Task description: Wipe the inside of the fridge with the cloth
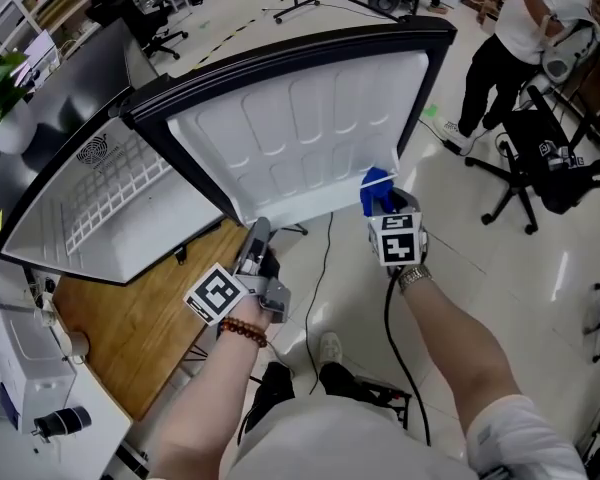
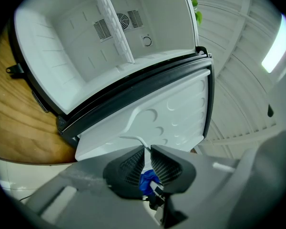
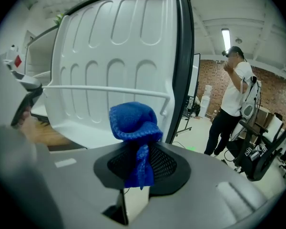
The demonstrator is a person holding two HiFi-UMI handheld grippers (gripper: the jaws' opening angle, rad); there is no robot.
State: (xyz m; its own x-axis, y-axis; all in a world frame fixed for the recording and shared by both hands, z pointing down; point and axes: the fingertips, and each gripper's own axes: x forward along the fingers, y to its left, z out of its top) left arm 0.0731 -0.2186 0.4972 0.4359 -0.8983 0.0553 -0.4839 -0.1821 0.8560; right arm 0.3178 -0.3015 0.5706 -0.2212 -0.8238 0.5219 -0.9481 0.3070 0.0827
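The small fridge point(image 1: 110, 198) stands on the wooden table point(image 1: 140, 318) with its door point(image 1: 310, 138) swung wide open. In the left gripper view its white cavity point(image 2: 86, 42) and a shelf grid show above the door point(image 2: 171, 118). My right gripper point(image 3: 137, 156) is shut on a bunched blue cloth point(image 3: 133, 123), held just before the door's inner face point(image 3: 114, 70) below its white rail point(image 3: 105, 90). My left gripper point(image 1: 257, 236) is at the door's lower edge. Its jaws point(image 2: 147, 159) stand a narrow slit apart with the thin rail end running into the slit. Contact with the pads is unclear.
A person point(image 1: 520, 28) stands at the back right beside a black office chair point(image 1: 550, 158). A black cable point(image 1: 325, 258) trails over the floor below the door. A white machine point(image 1: 30, 388) sits at the table's near left.
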